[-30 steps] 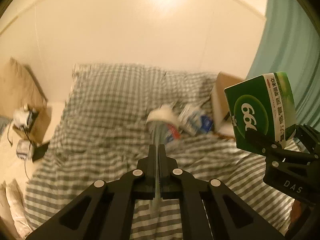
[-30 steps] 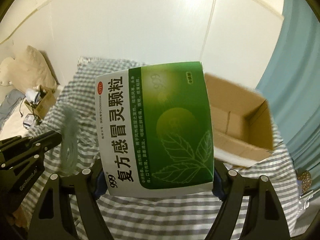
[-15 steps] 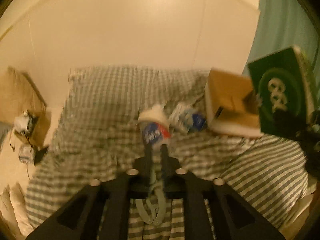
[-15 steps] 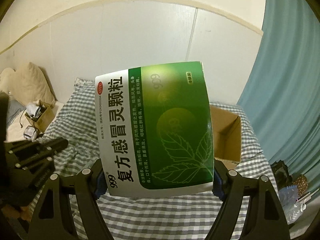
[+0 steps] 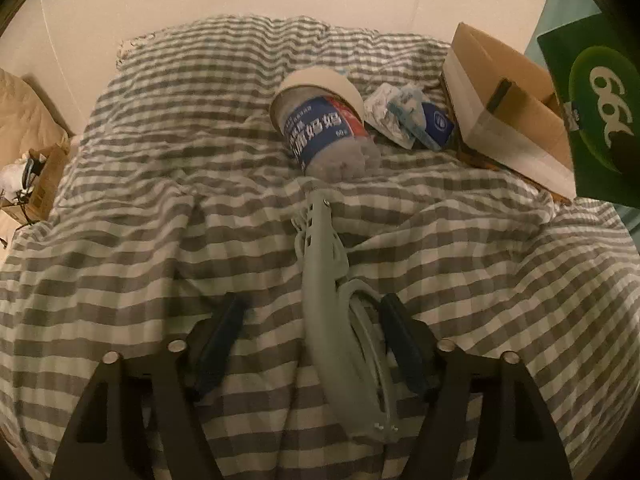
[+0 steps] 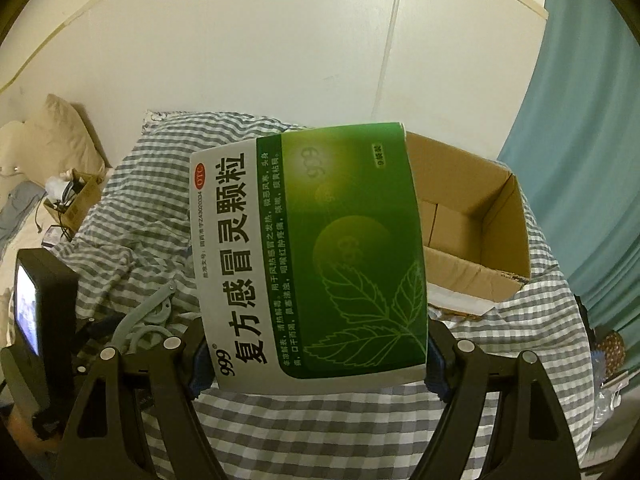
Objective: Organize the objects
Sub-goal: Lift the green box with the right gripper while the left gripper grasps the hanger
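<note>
The green medicine box is clamped between the jaws of the right gripper in front of the open cardboard box, seemingly for packing, while the left gripper, jaws apart, straddles a grey hanger on the checked bed by a white wall.

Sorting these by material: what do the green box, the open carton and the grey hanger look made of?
Green box: thin printed card, slightly glossy, crisp folded edges. Open carton: plain brown cardboard, matte, with visible flap creases. Grey hanger: apparently moulded plastic, smooth and matte, with a small screw at its joint.
</note>
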Tool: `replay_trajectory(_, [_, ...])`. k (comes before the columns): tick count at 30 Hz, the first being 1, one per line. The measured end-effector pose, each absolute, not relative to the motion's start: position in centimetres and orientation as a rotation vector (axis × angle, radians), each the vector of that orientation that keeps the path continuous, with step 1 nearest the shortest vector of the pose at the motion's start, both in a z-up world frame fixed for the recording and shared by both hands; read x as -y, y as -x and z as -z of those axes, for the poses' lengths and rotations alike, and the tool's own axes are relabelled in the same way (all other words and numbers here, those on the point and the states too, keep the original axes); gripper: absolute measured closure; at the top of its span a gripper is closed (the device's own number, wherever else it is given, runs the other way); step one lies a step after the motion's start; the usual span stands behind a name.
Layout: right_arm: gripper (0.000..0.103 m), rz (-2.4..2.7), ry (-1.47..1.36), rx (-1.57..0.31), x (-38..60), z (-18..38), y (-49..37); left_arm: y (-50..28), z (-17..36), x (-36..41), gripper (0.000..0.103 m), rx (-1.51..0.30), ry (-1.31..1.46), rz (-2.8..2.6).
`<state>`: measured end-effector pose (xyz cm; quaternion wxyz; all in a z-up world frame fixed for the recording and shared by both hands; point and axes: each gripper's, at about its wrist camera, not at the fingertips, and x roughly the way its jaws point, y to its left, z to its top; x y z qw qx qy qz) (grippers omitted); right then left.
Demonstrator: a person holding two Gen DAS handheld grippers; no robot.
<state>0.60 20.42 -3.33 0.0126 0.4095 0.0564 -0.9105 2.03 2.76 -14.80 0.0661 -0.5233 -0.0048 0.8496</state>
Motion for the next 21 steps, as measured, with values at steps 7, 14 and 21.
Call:
replay_trajectory(7, [0.024, 2.839, -1.270, -0.167, -20.8, 3.0, -1.0, -2.7, 13.5, -3.2, 0.084, -0.023, 1.538, -2.546])
replay_trajectory(14, [0.024, 2.865, -1.197, -0.176, -20.9, 0.7, -2.7, -3.7, 10.1, -2.4, 0.094, 0.032, 1.460, -2.594])
replay_trajectory(21, [0.024, 2.889, -1.116, -0.164, -21.4, -2.1, -3.7, -4.5, 6.7, -2.2, 0.094, 0.060, 1.413, -2.601])
